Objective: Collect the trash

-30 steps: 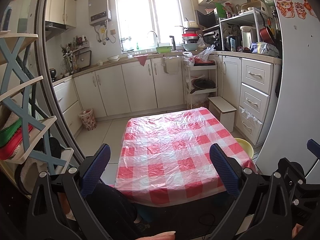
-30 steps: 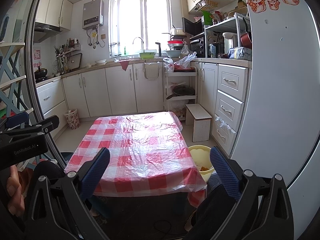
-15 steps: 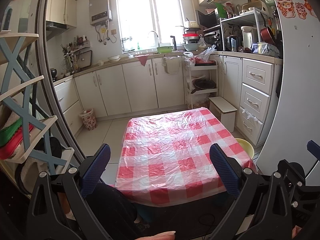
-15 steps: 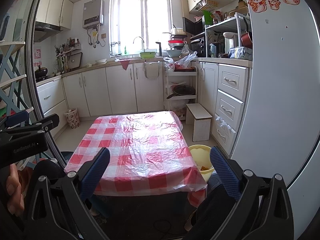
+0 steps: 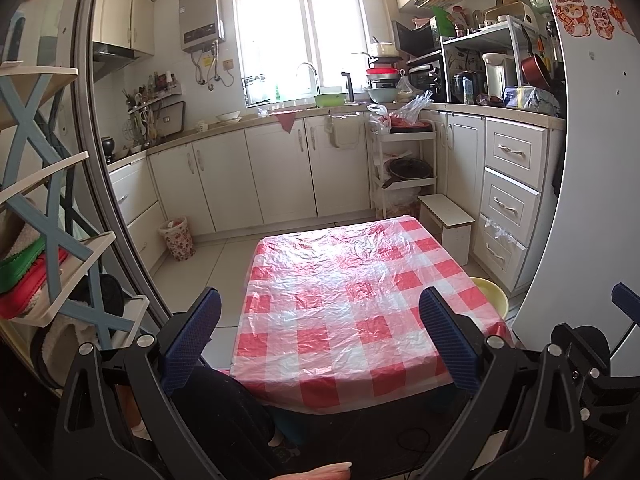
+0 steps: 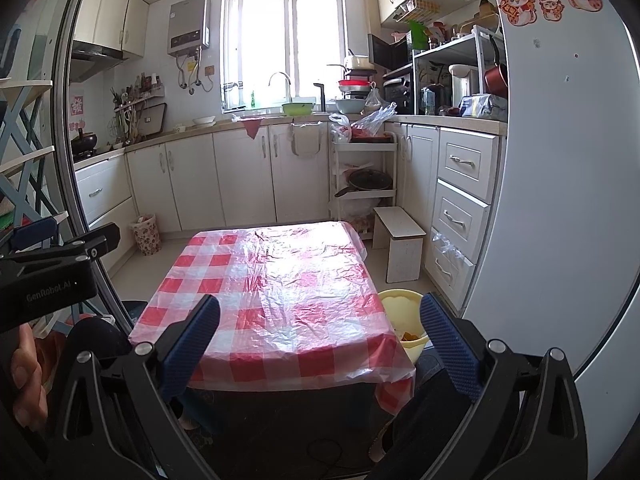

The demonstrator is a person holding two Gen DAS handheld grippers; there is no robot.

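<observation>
Left wrist view: my left gripper hangs with its blue fingers spread wide and empty, low in the frame. Centre frame, the low table under a red-and-white checked plastic cloth shows no trash, so collecting seems either finished or not begun. A floral wastebasket stands left of centre.

Right wrist view: my right gripper is likewise agape, holding nothing. The yellow plastic bucket, lower right beside the table, holds orange scraps.
</observation>
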